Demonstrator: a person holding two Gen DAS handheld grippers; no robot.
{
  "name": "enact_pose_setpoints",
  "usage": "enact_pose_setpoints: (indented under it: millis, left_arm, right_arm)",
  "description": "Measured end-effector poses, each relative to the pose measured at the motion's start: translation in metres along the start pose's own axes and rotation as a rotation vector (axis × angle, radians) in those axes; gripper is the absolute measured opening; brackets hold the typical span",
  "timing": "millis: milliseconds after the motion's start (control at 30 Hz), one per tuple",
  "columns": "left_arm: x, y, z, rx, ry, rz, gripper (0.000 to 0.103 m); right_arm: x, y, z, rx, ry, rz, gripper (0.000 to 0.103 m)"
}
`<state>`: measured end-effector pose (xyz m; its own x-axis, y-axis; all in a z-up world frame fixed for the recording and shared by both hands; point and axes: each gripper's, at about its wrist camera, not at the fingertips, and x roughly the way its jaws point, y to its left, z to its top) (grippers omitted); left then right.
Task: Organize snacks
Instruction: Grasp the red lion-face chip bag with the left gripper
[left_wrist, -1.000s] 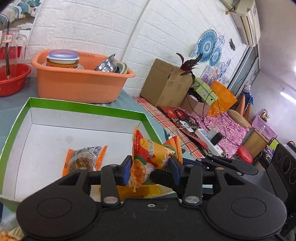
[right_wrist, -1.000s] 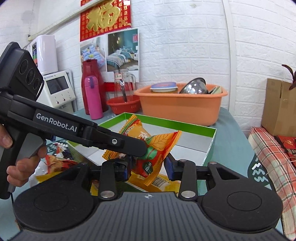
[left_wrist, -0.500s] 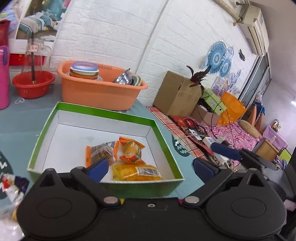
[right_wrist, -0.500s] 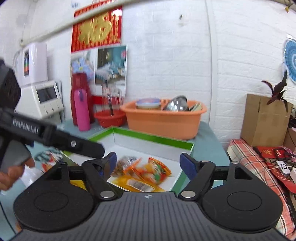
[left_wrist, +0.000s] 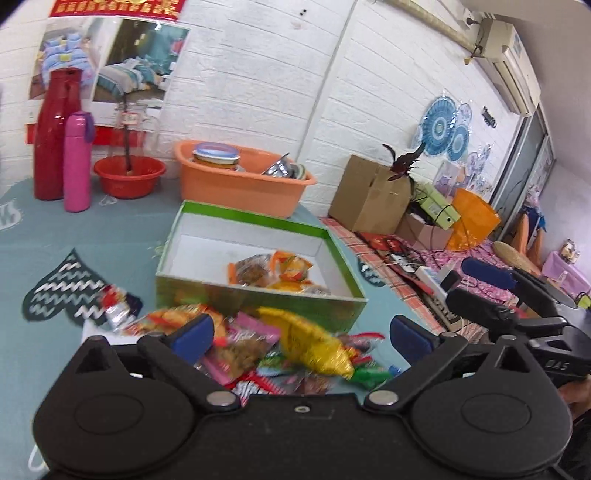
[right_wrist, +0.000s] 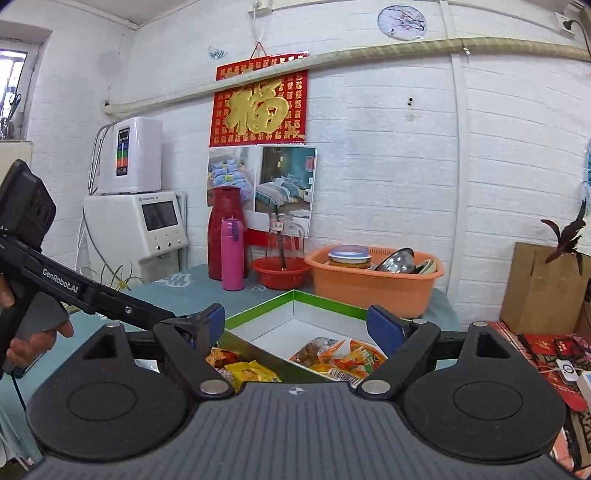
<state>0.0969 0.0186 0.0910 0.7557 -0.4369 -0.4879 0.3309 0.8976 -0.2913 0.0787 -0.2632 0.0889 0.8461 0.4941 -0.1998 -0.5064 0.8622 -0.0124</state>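
Both tools have let go since a sec ago: the left tool (left_wrist: 301, 336) and right tool (right_wrist: 295, 326), which were pinching an orange snack pkt between them over the green-rimmed box (left_wrist: 258, 218), now stand released, jaws wide, nothing between the pads. Both have pulled back and up from the box. The dropped orange pkt (left_wrist: 293, 266) lies inside the box next to a clear-wrapped cake pkt (left_wrist: 251, 273) and a yellow pkt near the front wall, approx three pkts in so far.

Meaning for the task: one more snack is stowed, and the tools are free for the next pick. Plenty left, since a loose pile of snacks (left_wrist: 266, 343) sits on the bench just in front of the box, right under the left tool, incl. a gold foil pkt (left_wrist: 314, 343) and a pink one.

Writing: "GenRobot.AI" on the left tool's arm in the right wrist view. A red wall hanging (right_wrist: 260, 105) carries a big gold "福". Pkt print is too blurred to read.
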Motion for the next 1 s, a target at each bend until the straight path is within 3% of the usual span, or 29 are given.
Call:
enact_pose_setpoints:
  millis: [233, 400, 467, 567, 600, 633, 667, 700, 733, 800, 1000]
  left_arm:
    - [0.002, 0.043, -0.058, -0.127, 0.108, 0.049, 0.103]
    - [0.023, 0.067, -0.078, -0.237, 0.181, 0.019, 0.103]
    - [0.031, 0.068, -0.08, -0.233, 0.187, 0.004, 0.089]
    - [0.041, 0.069, -0.08, -0.24, 0.18, -0.015, 0.083]
    - [0.044, 0.068, -0.08, -0.239, 0.18, -0.022, 0.065]
    - [0.047, 0.068, -0.081, -0.233, 0.187, -0.012, 0.061]
    - [0.051, 0.069, -0.082, -0.222, 0.195, -0.003, 0.035]
    - [0.052, 0.073, -0.083, -0.223, 0.2, -0.012, 0.02]
    - [0.054, 0.078, -0.085, -0.236, 0.213, -0.022, 0.014]
    - [0.049, 0.087, -0.088, -0.256, 0.219, -0.04, 0.014]
    - [0.018, 0.109, -0.093, -0.281, 0.196, -0.002, 0.014]
  right_arm:
    - [0.035, 0.041, -0.064, 0.033, 0.234, 0.182, 0.103]
    - [0.057, 0.052, -0.095, 0.111, 0.348, 0.197, 0.098]
    - [0.063, 0.053, -0.098, 0.125, 0.369, 0.175, 0.093]
    - [0.063, 0.055, -0.097, 0.126, 0.372, 0.17, 0.093]
    - [0.063, 0.056, -0.097, 0.124, 0.371, 0.173, 0.093]
    - [0.062, 0.056, -0.097, 0.122, 0.369, 0.175, 0.093]
    - [0.061, 0.057, -0.097, 0.118, 0.369, 0.177, 0.093]
    - [0.061, 0.057, -0.096, 0.112, 0.37, 0.18, 0.093]
    - [0.061, 0.058, -0.096, 0.105, 0.368, 0.185, 0.093]
    - [0.06, 0.06, -0.097, 0.095, 0.366, 0.198, 0.093]
    - [0.066, 0.062, -0.098, 0.083, 0.371, 0.205, 0.093]
